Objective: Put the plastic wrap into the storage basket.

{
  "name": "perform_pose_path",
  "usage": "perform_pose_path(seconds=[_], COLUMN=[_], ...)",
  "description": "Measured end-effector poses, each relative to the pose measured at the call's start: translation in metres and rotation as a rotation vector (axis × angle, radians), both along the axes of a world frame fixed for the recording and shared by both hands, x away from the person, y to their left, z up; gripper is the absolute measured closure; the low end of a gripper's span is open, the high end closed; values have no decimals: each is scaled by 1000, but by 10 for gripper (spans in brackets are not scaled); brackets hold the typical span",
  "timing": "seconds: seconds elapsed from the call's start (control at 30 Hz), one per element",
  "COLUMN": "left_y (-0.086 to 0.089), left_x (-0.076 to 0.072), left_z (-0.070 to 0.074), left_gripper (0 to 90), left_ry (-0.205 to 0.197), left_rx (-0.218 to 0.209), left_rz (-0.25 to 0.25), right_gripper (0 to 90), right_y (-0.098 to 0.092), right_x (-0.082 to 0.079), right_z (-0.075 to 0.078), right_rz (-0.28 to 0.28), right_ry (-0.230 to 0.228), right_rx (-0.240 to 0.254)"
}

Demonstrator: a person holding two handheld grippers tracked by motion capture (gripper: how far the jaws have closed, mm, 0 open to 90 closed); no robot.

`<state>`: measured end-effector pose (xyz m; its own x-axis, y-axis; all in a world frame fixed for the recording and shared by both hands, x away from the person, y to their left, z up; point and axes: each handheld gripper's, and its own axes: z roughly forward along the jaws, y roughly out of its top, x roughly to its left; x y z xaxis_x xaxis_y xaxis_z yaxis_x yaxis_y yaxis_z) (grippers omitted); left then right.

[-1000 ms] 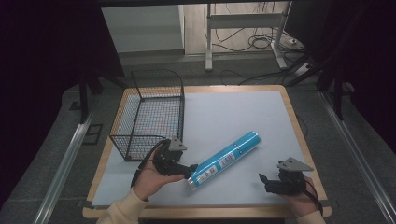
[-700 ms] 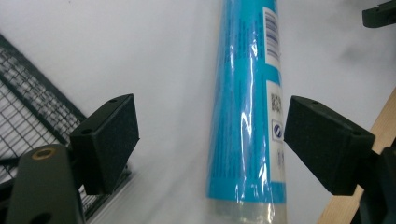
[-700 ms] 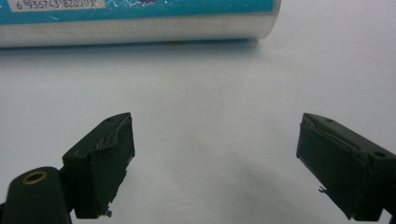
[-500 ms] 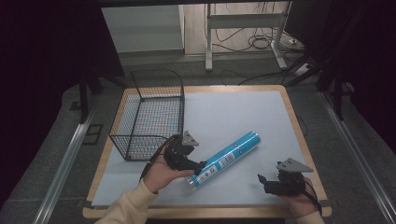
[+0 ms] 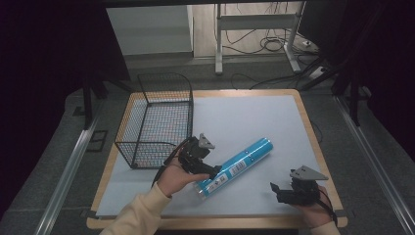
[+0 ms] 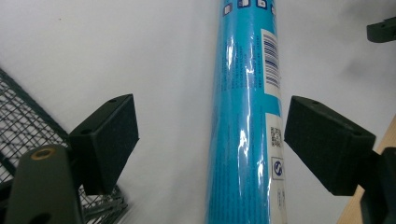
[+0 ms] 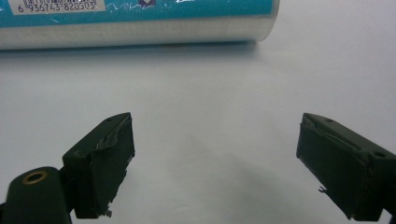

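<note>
Left claw point(image 5: 211, 171) open wide, jaws straddling the near end of the blue tube point(image 5: 236, 166), nothing gripped. In the left gripper view the tube point(image 6: 245, 116) runs up between the two black pads point(image 6: 109, 140) with clear gaps on both sides, closer to the right-hand pad; no contact that I can see.

Change since a second ago: the left hand point(image 5: 175, 178) has slid from beside the wire basket point(image 5: 155, 120) over toward the tube, so the claw now sits across the tube's lower end instead of short of it. The jaw gap looks the same as before. The tube itself hasn't shifted; it lies flat and diagonal on the surface point(image 5: 244, 117), near end toward the person, far end pointing away to the right, just right of the basket and apart from it.

Right claw point(image 5: 275, 190) also open and empty, resting low at the near right corner of the surface, same spot as before. The right gripper view shows its pads point(image 7: 100, 163) spread over bare surface, with the tube's end point(image 7: 140, 21) lying across the top, well ahead of the jaws.

Judgement: the approach looks done and the left claw is lined up for a pick. Closing on the tube is probably the next step, and the basket is the likely drop spot. The grip sits near one end, so the tube may tip when lifted.
</note>
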<state>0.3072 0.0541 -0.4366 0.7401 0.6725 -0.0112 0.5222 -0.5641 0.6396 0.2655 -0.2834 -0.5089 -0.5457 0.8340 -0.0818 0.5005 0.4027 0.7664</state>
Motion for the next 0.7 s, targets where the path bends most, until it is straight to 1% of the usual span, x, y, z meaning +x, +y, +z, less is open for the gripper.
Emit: perform_pose_path(seconds=[0.03, 0.1, 0.2, 0.37, 0.57, 0.67, 0.7], left_y=[-4, -6, -12, -17, -23, -30, -35], left_x=[2, 3, 6, 9, 14, 17, 19], left_z=[-1, -1, -2, -4, -5, -5, -6], left_gripper=[176, 176, 174, 166, 163, 163, 163], left_ry=[1, 2, 3, 5, 15, 19, 18], left_rx=[10, 9, 18, 7, 12, 21, 21], left_rz=[-4, -3, -17, -20, -28, -44, -55], right_gripper=[116, 116, 116, 116, 116, 116, 115], right_y=[0, 0, 0, -1, -1, -1, -1], right_x=[0, 0, 0, 0, 0, 0, 0], right_z=[0, 0, -1, 0, 0, 0, 0], right_rz=[0, 0, 2, -3, -2, -2, -2], right_ry=[0, 1, 2, -1, 1, -1, 0], right_rx=[0, -1, -5, -4, -5, -3, -3])
